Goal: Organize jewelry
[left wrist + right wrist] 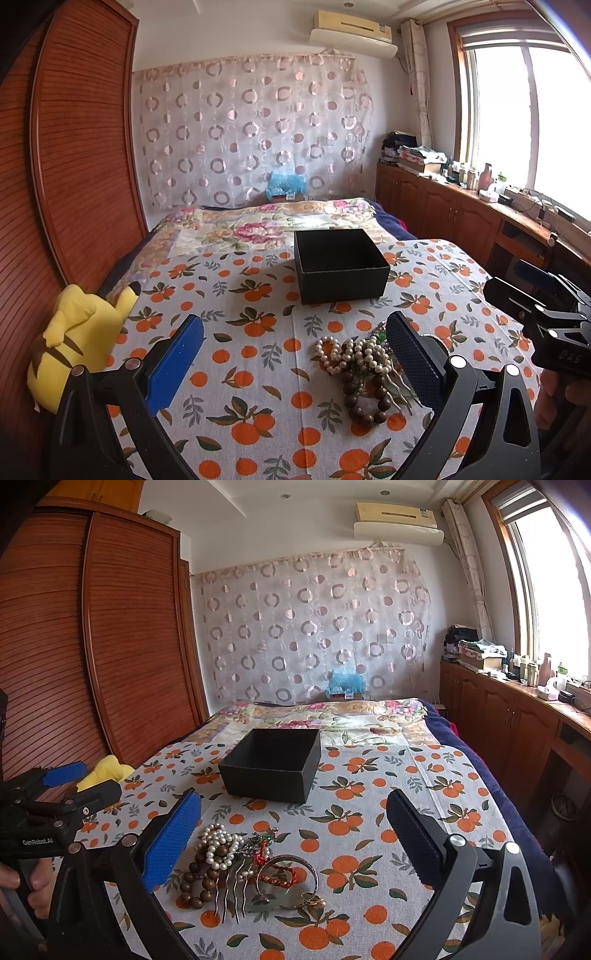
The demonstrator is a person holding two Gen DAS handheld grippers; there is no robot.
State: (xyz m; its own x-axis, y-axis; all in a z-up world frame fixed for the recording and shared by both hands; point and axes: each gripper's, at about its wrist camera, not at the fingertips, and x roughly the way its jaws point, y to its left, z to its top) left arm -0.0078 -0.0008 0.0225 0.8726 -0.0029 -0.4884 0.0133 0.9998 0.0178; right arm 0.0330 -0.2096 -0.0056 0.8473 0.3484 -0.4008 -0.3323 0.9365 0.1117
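A pile of jewelry lies on the orange-print cloth: a pearl string (354, 354) (218, 845), a brown wooden bead bracelet (365, 402) (194, 882), a metal hair comb (232, 893), a bangle (288, 882) and small rings (314, 901). An open black box (340, 264) (273, 762) stands behind the pile; its inside is dark. My left gripper (295, 339) is open and empty, with the pile near its right finger. My right gripper (295, 819) is open and empty, with the pile between its fingers, nearer the left one.
A yellow plush toy (77, 332) (103, 771) lies at the table's left edge by the wooden wardrobe (74, 147). A bed with a floral cover (266, 221) lies behind the table. Cabinets (517, 716) with clutter run along the right wall under the window.
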